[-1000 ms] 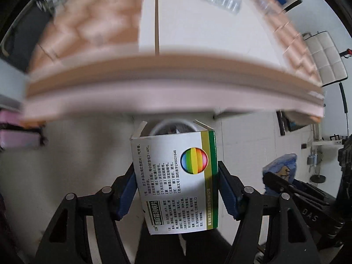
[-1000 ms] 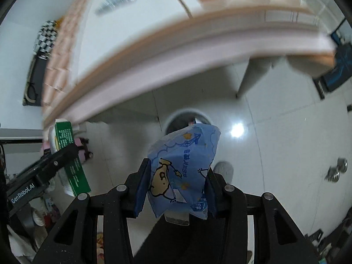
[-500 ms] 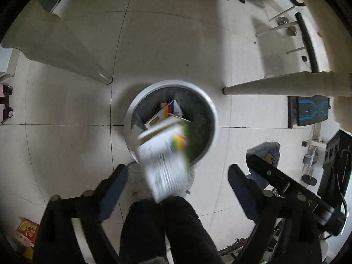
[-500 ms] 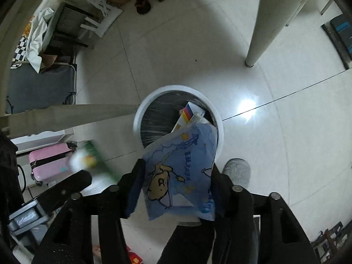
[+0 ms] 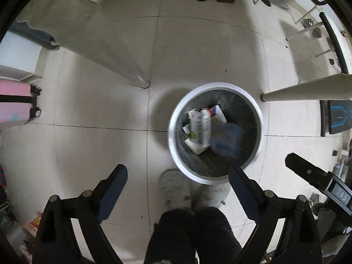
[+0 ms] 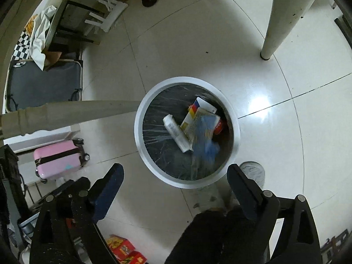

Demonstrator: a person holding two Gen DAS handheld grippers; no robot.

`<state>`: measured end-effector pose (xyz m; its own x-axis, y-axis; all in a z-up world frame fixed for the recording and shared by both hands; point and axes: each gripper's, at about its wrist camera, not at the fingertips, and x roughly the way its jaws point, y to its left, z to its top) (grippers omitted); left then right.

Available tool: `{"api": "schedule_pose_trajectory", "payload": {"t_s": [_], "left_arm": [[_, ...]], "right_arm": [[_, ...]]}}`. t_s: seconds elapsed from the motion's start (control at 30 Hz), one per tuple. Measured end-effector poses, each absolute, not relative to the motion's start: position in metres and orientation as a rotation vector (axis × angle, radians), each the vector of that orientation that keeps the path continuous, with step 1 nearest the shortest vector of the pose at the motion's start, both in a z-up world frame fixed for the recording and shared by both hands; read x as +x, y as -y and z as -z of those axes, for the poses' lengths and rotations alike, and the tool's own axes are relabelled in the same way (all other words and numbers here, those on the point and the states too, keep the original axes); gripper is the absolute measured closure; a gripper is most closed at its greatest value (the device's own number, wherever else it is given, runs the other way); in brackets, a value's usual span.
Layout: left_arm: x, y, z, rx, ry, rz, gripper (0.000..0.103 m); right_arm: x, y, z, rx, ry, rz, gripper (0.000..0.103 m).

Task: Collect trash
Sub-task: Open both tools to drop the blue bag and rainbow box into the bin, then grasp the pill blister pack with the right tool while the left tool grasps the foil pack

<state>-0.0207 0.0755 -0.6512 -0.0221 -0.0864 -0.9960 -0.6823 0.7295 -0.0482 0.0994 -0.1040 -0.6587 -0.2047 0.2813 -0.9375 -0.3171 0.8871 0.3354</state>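
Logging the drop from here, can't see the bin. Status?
Left gripper open, right gripper open, both empty. White box and blue wrapper in the trash bin. Nothing blocking.

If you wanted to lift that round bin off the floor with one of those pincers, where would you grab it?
Probably at the rim: the bin is round and looks wider than the open right gripper, so pinching across it won't work. Come straight down on the near rim, one finger inside, one outside. The trash lies toward the middle and far side, leaving that wall fairly free.
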Motion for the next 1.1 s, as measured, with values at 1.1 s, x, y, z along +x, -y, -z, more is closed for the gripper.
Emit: {"api": "schedule_pose_trajectory", "payload": {"t_s": [1.1], "left_arm": [[-0.055,-0.035,0.403,-0.554,-1.467,-0.521,0.009]], "right_arm": [[0.018,0.105,0.333,-0.327,-1.469,-0.541,0.002]]}}
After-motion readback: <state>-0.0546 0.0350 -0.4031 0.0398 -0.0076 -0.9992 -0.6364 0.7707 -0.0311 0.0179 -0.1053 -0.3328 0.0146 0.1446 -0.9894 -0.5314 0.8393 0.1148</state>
